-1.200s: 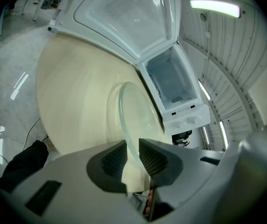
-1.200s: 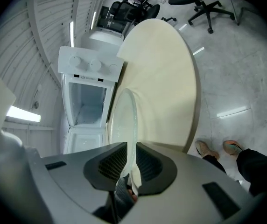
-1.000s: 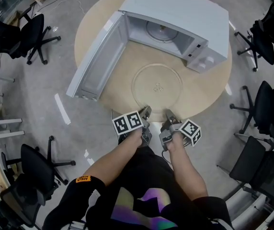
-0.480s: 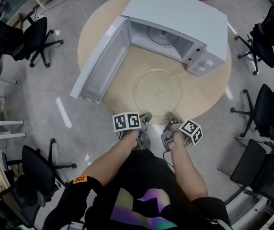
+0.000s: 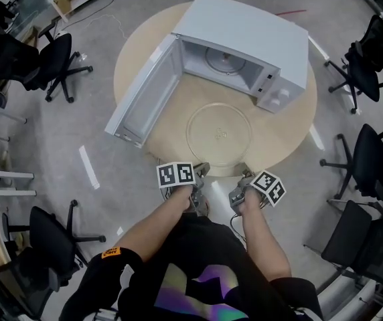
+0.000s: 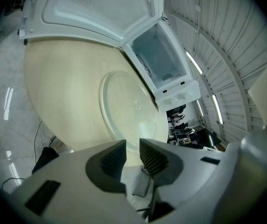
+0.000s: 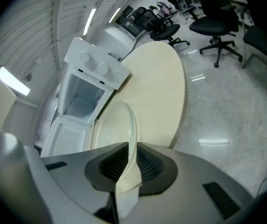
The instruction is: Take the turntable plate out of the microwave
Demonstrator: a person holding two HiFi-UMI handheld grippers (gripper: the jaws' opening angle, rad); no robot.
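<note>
The clear glass turntable plate (image 5: 218, 134) lies flat on the round wooden table (image 5: 285, 132), in front of the white microwave (image 5: 252, 32). The microwave's door (image 5: 144, 92) stands wide open to the left and the cavity holds only the roller ring (image 5: 223, 57). My left gripper (image 5: 203, 169) and right gripper (image 5: 245, 174) hover just off the table's near edge, both clear of the plate. In the left gripper view the plate (image 6: 129, 108) lies ahead of the left gripper (image 6: 132, 154), whose jaws are nearly together and hold nothing. In the right gripper view the right gripper (image 7: 132, 160) is likewise shut and empty, with the plate (image 7: 112, 127) beyond it.
Black office chairs stand around the table: one at the left (image 5: 51, 59), two at the right (image 5: 372, 65) (image 5: 372, 159), and one at the lower left (image 5: 51, 239). The floor is grey with white tape marks (image 5: 88, 166).
Both grippers have drawn back a little from the plate's near rim toward the person's body. The plate has stayed where it lies on the table.
</note>
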